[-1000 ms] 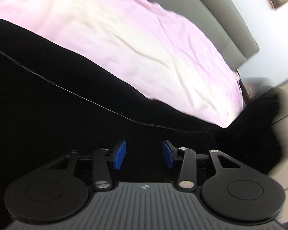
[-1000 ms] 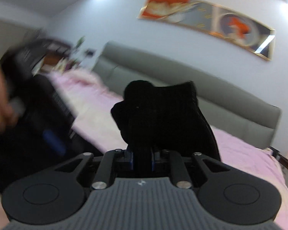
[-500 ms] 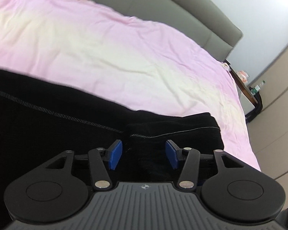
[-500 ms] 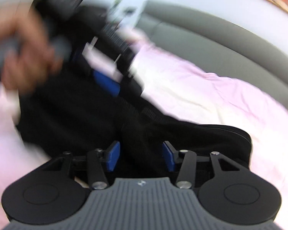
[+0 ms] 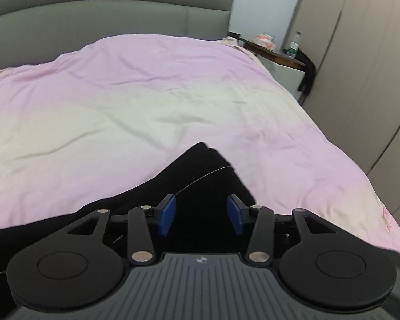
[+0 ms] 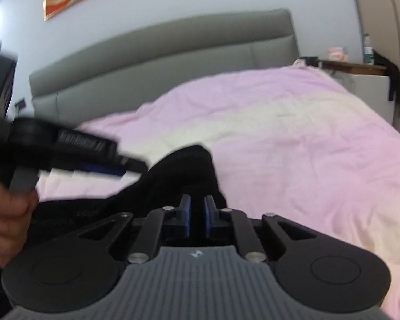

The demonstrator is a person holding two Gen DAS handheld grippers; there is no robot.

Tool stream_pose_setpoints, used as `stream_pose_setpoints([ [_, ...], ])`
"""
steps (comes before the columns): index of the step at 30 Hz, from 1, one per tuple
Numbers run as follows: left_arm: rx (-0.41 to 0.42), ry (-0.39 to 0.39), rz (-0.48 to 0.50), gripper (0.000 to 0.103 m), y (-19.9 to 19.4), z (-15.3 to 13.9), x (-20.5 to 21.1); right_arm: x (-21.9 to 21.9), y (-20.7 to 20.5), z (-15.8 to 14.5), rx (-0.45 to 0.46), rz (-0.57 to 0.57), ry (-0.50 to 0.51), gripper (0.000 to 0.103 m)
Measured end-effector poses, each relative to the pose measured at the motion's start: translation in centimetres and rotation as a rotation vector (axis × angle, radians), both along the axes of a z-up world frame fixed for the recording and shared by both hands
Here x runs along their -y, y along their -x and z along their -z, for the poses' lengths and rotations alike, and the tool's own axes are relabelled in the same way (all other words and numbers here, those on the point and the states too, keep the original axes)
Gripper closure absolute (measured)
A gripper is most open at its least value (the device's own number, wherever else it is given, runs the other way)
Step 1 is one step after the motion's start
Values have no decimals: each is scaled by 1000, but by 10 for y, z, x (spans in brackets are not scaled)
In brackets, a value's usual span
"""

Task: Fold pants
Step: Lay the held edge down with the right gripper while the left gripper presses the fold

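Note:
The black pants (image 5: 205,178) lie on the pink bed cover (image 5: 146,106), with one corner pointing away from me. My left gripper (image 5: 201,214) is open, its blue pads on either side of that corner just above the cloth. In the right wrist view the pants (image 6: 184,170) bunch up in front of my right gripper (image 6: 197,220), whose jaws are nearly closed with black cloth between them. The left gripper (image 6: 98,165) shows blurred at the left there, held by a hand (image 6: 5,213).
A grey padded headboard (image 5: 106,18) runs along the far side of the bed. A nightstand (image 5: 277,56) with a bottle and a box stands at the far right. Beige wardrobe doors (image 5: 360,66) line the right wall. The bed edge drops off at the right.
My right gripper let go of the raised pants, came down to the bed, and has closed again on the cloth. My left gripper stayed open and swung right toward the pants' corner.

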State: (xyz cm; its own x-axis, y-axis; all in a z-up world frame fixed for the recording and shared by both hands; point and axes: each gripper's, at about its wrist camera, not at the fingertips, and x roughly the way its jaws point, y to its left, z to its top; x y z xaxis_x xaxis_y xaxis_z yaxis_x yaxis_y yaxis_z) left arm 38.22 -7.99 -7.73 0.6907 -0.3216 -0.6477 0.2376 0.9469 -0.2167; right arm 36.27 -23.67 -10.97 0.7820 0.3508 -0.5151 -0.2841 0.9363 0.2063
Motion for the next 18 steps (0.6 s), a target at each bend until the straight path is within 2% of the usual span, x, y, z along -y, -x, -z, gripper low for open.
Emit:
stream_pose_setpoints([
  [2,-39,29,69,51,-15,8,13,-2,-1,32,-190,-36,58,93],
  [4,-122,53,107,52,-33,26,16,3,4,36,-214,-31,68,93],
  [5,-159,48,103,66,-42,36,13,6,3,34,-238,-25,51,93],
  [6,-179,13,70,96,-50,44,9,11,1,32,-261,-17,22,93],
  [7,-195,-14,24,96,-59,48,1,16,4,34,-277,-12,-3,94],
  [8,-206,7,-24,96,-66,50,-11,19,6,36,-290,-11,-15,97],
  [9,-180,-11,-134,96,-68,48,-22,22,9,36,-299,-12,-24,97],
  [10,-143,-102,-290,96,-68,42,-32,25,10,38,-310,-12,-32,97],
  [11,-128,-144,-391,87,-68,39,-43,28,10,39,-314,-11,-46,97],
  [12,-142,-78,-402,86,-68,39,-57,32,8,38,-306,-5,-76,96],
  [14,-204,142,-347,81,-60,42,-82,43,6,31,-271,10,-162,93],
  [15,-200,169,-341,76,-51,39,-88,47,6,26,-244,16,-198,93],
  [16,-175,153,-342,72,-39,34,-91,51,7,20,-201,27,-227,93],
  [18,-123,110,-336,47,-15,23,-93,53,13,10,-110,31,-245,92],
])
